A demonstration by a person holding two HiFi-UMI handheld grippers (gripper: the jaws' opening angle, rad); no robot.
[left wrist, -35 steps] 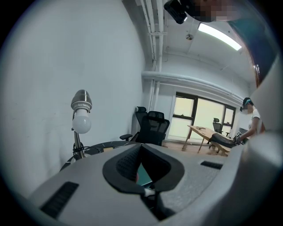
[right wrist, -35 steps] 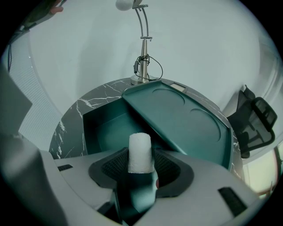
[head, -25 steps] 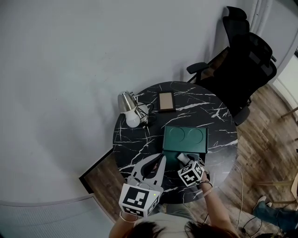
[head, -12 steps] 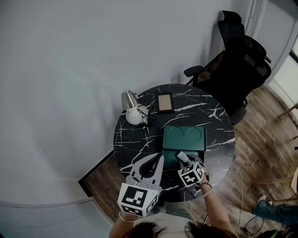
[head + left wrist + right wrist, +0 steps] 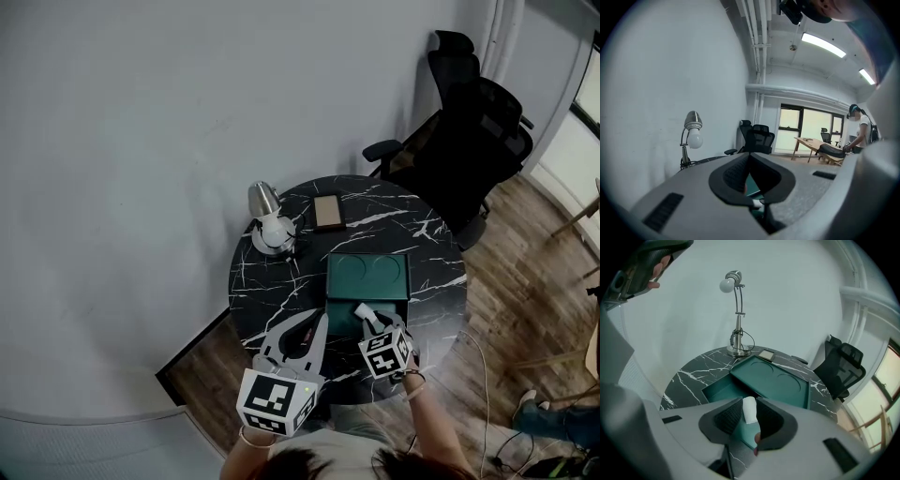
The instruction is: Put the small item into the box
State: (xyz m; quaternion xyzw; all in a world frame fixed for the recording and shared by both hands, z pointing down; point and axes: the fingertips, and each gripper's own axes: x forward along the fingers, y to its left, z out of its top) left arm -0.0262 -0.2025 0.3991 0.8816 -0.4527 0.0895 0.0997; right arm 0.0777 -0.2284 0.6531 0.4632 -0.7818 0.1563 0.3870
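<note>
Over the open dark-green rectangular box (image 5: pixel 717 389), the right claw (image 5: pixel 750 402), having just closed in, pinches a small white cylinder (image 5: pixel 749 412); the left claw (image 5: pixel 749 157) has its tips together.

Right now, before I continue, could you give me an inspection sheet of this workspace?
Surface: round black marble table.
Job's things: green box open, lid flat on its far side; small white item above the box.
Clutter: desk lamp; flat brown rectangle near it.
Tools: right tool shut on the small white item, its jaws have just been closing; left tool shut, nothing between.
Cables: lamp cord at the lamp's base; cable on the floor.
Surroundings: black office chair, wood floor, grey wall.
</note>
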